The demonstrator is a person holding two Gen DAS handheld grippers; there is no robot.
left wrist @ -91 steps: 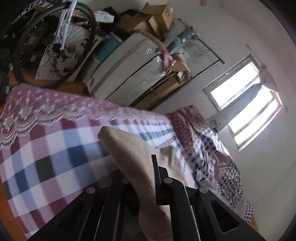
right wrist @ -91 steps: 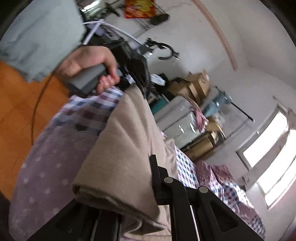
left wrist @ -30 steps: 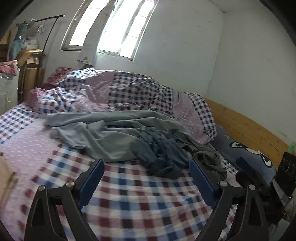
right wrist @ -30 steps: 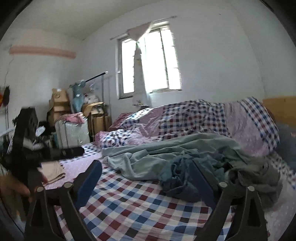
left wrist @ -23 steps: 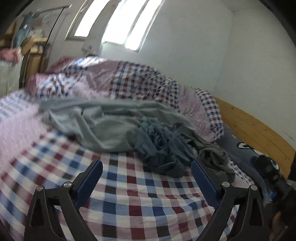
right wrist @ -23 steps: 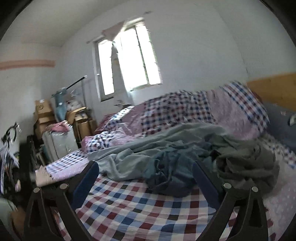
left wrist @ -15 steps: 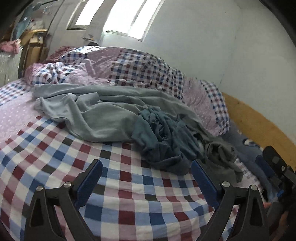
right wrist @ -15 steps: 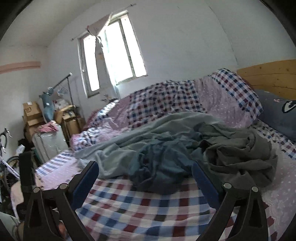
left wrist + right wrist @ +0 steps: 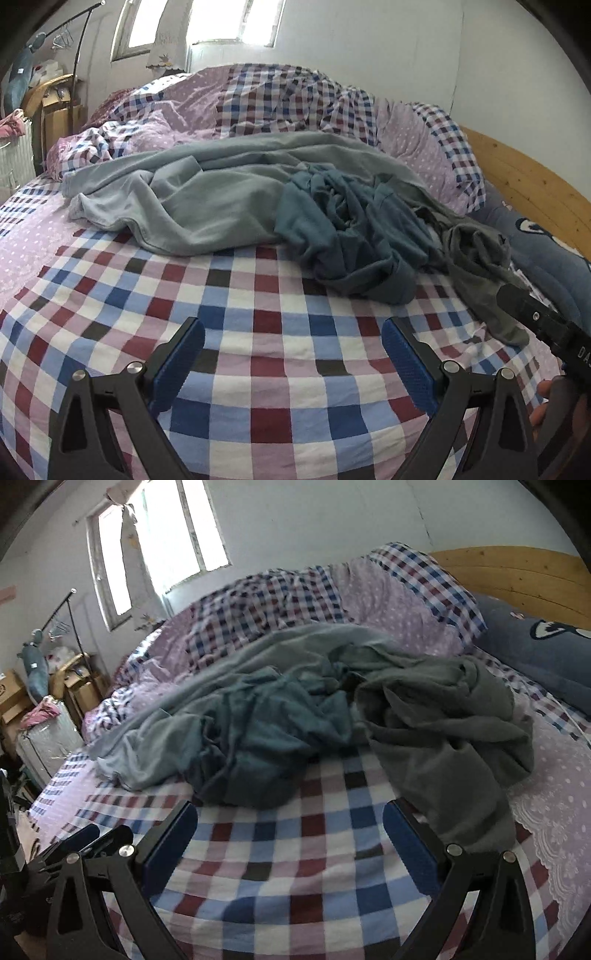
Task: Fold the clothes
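Bed (image 9: 280, 373) — covered with a checked sheet in red, blue, white and lilac; the near part is bare, and everything below is placed relative to it.

Wooden headboard (image 9: 532, 192) — at the bed's right end in the left wrist view.

Checked and dotted quilt (image 9: 266, 99) — bunched along the bed's far side, under the window (image 9: 155, 542).

Dark blue pillow (image 9: 535, 646) with a cartoon print — at the head of the bed, against the headboard.

Pale grey-blue garment (image 9: 192, 199) — spread loose and rumpled across the middle of the bed, in front of the quilt, unfolded.

Teal garment (image 9: 347, 229) — a crumpled heap at mid-bed, lying partly on the pale garment's headboard-side edge.

Olive-grey garment (image 9: 443, 716) — crumpled, touching the teal heap on its headboard side, one end trailing toward the bed's near edge.

Clutter off the foot of the bed — a clothes rail (image 9: 74, 616), cardboard boxes (image 9: 11, 698), a wrapped white case (image 9: 48, 738).

Left gripper (image 9: 293, 358) — above the bare sheet near the bed's front edge, jaws spread wide, nothing between them, short of the clothes.

Right gripper (image 9: 290, 834) — likewise above the sheet, jaws wide apart and empty; the olive-grey garment's trailing end lies just beyond its right finger.
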